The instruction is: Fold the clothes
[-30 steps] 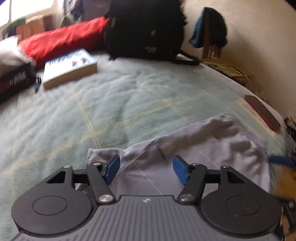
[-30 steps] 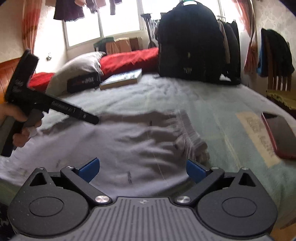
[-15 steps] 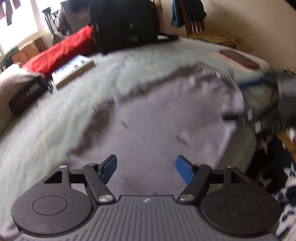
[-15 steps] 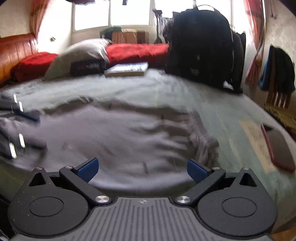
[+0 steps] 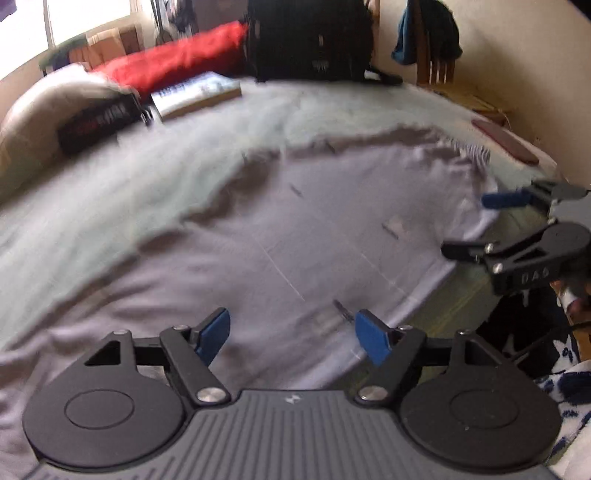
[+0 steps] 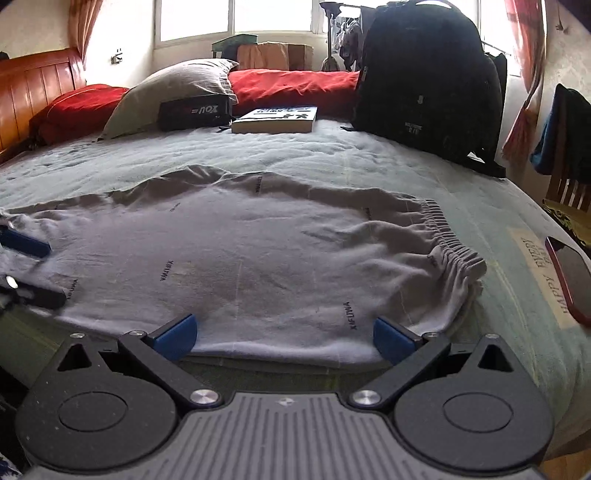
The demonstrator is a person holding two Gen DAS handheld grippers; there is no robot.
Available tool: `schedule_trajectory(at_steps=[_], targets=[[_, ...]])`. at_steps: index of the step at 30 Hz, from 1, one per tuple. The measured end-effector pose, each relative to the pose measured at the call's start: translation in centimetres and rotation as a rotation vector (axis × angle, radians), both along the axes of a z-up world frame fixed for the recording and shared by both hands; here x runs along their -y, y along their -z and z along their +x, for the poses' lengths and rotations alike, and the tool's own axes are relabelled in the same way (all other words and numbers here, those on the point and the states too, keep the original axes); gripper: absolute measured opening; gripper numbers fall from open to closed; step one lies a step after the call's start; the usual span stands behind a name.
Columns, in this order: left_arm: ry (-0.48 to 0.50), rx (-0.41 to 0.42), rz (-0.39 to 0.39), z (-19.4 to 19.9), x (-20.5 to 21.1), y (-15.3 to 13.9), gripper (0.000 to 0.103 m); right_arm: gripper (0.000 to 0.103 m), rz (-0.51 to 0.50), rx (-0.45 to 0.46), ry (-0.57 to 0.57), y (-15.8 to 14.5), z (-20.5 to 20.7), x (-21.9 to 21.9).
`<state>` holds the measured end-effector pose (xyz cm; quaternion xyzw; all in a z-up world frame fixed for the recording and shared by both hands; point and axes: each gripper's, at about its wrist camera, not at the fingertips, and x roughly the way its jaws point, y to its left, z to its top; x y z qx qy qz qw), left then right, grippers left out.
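While over grey shorts [image 6: 258,258] | left tool [image 5: 291,334] apart, empty | right tool [image 6: 284,334] apart, empty

Matt grey cloth shorts [image 6: 258,258] with ribbed waistband, fuzzy green blanket [image 6: 332,155], glossy wooden headboard [image 6: 33,88]

We're in a home bedroom: a bed [image 6: 369,162] with wooden headboard [image 6: 33,85], pillow [image 6: 173,92], red cushions [image 6: 291,86], a book [image 6: 275,120], backpack [image 6: 428,85], curtained window [image 6: 273,14] behind.
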<state>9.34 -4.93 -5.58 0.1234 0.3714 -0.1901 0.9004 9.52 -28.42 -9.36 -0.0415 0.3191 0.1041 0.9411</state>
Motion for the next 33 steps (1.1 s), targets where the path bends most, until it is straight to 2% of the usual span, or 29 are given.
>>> schedule_trajectory(at_steps=[2,5,7,8,11,14,18,31,33], targets=[[-0.01,0.011,0.006,-0.2,-0.8,0.0,0.079,0.103,0.006,0.001,-0.011,-0.2,-0.2,-0.6],[-0.065,-0.073,-0.004,0.4,-2.6,1.8,0.08,0.103,0.008,0.006,-0.039,-0.6,-0.6,-1.7],[-0.053,-0.072,-0.041,0.0,-3.7,1.5,0.08,0.103,0.005,0.011,-0.061,-1.2,-0.8,-2.5],[-0.048,-0.066,-0.031,-0.2,-4.0,1.0,0.08,0.103,0.003,0.014,-0.07,-1.5,-0.8,-2.9],[-0.055,-0.011,0.034,-0.7,-6.0,-0.6,0.08,0.103,0.005,0.027,-0.096,-2.6,-1.1,-4.1],[-0.112,0.031,0.099,-0.5,-9.5,-2.1,0.08,0.103,0.009,0.039,-0.118,-3.5,-1.3,-5.1],[-0.276,0.059,0.184,0.6,-15.8,-3.5,0.08,0.103,0.003,0.054,-0.142,-4.4,-1.6,-6.5],[-0.51,-0.037,0.377,2.4,-25.7,0.1,0.08,0.103,-0.028,0.032,-0.148,-4.5,-1.4,-8.5],[-0.493,-0.031,0.412,2.3,-25.6,0.4,0.08,0.103,-0.035,0.032,-0.15,-4.5,-1.4,-8.7]])
